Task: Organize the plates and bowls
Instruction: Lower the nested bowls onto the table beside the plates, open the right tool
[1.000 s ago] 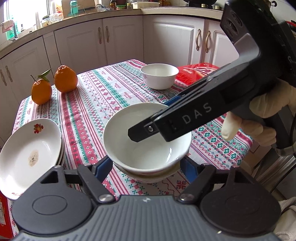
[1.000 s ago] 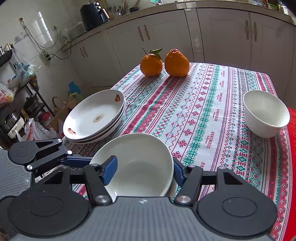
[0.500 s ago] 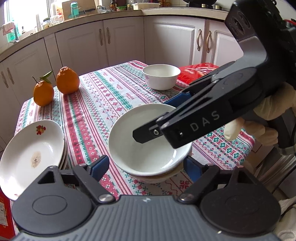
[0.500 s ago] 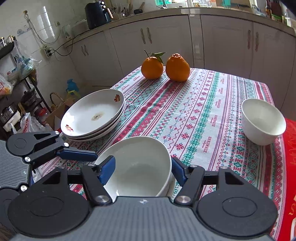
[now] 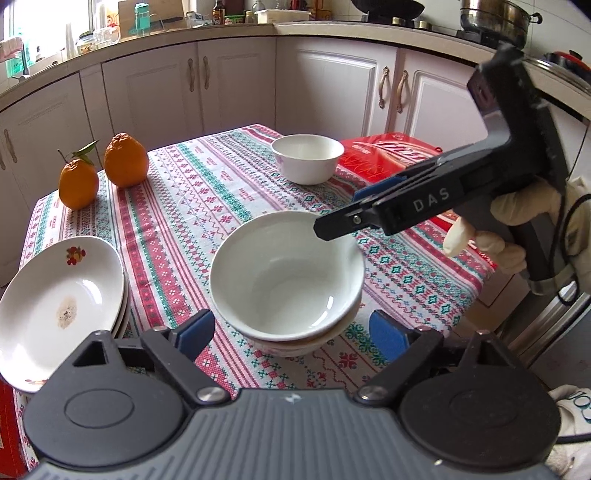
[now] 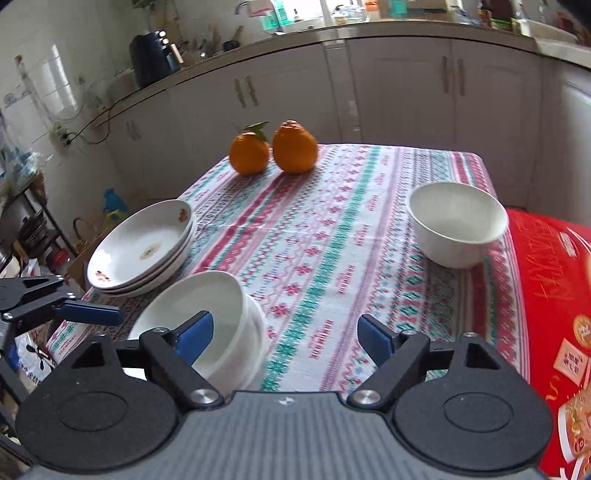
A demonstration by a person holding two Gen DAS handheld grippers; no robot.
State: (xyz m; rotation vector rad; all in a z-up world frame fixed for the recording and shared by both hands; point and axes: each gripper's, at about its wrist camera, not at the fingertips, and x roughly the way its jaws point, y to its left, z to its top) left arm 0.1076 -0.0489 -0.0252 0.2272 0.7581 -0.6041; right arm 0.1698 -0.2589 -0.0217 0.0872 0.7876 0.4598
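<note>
Jaws of left gripper (image 5: 291, 334) just opened, apart either side of stacked bowls (image 5: 286, 280) on tabletop (image 5: 207, 199), pads clear; plate stack (image 5: 61, 306) left. Right wrist view: right gripper (image 6: 284, 334) jaws just opened, apart, empty; single bowl (image 6: 458, 223) ahead

Around me run white cabinets (image 5: 236, 85) under a pale counter (image 5: 236, 31) crowded with jars and bottles. Daylight floods in from the window (image 5: 40, 22) at the far corner. A black appliance (image 6: 153, 57) stands plugged in against the tiled wall (image 6: 44, 85). My tabletop (image 6: 332, 236) wears a red-and-green patterned cloth.
</note>
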